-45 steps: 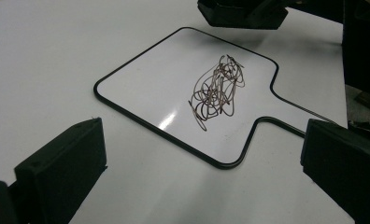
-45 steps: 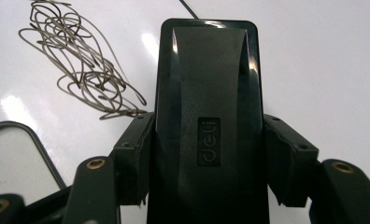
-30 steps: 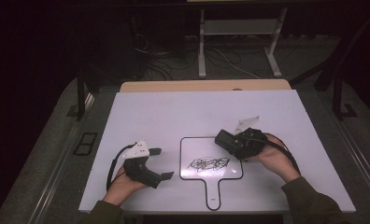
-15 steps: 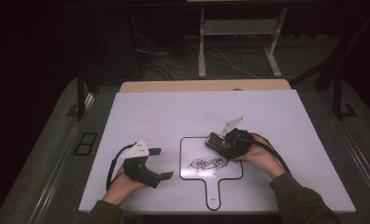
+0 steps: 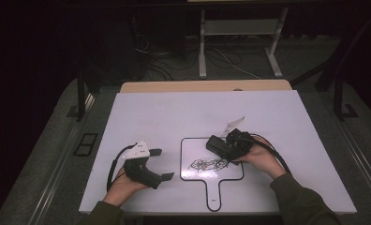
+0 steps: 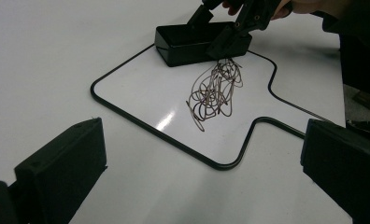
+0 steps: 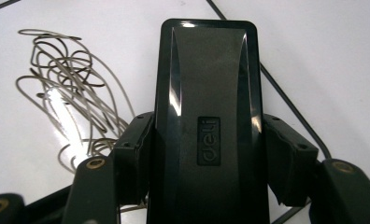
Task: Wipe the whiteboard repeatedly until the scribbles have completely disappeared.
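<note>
On the white table (image 5: 174, 112), right tool (image 5: 221, 146) clamps black box (image 7: 206, 107); left tool (image 5: 158, 164) gapes.

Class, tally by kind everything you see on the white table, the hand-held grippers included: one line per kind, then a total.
Grippers: 2, the left gripper and the right gripper
Black boxes: 1, the black box, clamped between the right gripper's jaws
Wire tangles: 1, the wire tangle
Outlined paddle shapes: 1, the black outline on the table
Total: 5

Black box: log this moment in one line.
right gripper shut on black box | box beside wire tangle | left gripper open, apart
</note>
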